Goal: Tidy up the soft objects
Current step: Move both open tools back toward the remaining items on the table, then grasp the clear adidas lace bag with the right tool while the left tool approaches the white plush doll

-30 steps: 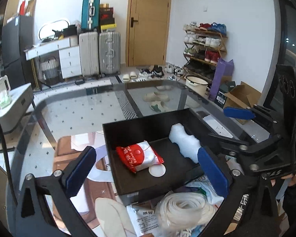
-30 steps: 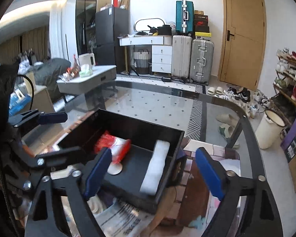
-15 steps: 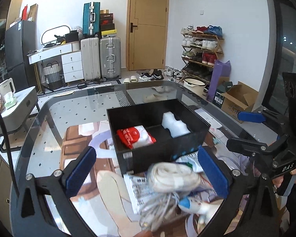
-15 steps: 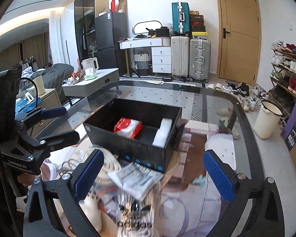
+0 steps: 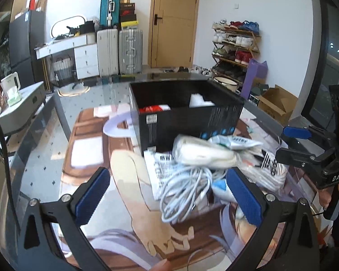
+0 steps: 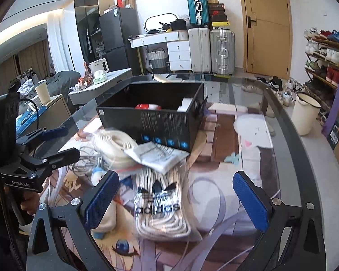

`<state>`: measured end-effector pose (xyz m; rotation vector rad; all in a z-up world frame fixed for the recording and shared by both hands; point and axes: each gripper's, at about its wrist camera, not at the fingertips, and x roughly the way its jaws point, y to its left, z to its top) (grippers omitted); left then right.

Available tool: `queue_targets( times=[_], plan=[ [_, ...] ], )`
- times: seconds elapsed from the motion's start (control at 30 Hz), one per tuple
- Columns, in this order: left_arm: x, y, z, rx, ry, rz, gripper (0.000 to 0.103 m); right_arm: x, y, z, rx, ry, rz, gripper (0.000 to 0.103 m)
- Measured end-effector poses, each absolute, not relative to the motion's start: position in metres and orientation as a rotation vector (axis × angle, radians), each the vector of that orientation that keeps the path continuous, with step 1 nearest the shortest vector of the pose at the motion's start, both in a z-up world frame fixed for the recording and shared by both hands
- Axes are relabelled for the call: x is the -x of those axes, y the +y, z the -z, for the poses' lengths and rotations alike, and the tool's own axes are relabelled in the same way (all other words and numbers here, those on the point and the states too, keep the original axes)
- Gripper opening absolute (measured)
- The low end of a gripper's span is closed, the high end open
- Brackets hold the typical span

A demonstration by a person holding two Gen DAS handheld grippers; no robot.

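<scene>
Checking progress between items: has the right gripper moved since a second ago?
Yes. The right gripper has backed away from the black box, from over its near wall to above the bagged white rope.

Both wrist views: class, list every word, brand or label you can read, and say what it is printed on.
"DAS": on the black body of the right tongs, left wrist view.
"GenRobot.AI": on the black body of the left tongs, right wrist view.
"adidas", upside down with trefoil logo: on the clear plastic bag of white rope.
Print on the black cardboard box and the white paper leaflet: too blurred.
</scene>
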<state>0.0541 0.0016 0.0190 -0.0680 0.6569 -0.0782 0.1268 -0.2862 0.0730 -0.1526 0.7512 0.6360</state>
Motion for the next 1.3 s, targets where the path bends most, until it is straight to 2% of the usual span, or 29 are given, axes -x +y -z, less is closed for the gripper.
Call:
queue_targets(
  times=[1.13,1.3],
  plan=[
    [-0.05,-0.011,-0.004,0.039,0.726,0.119,0.103,-0.137,-0.253,-0.027,0.274,0.917,-0.605,0.102],
    [-0.05,-0.011,-0.004,0.04,0.724,0.118,0.103,-0.134,-0.251,-0.027,0.289,0.904,-0.607,0.096]
  ],
)
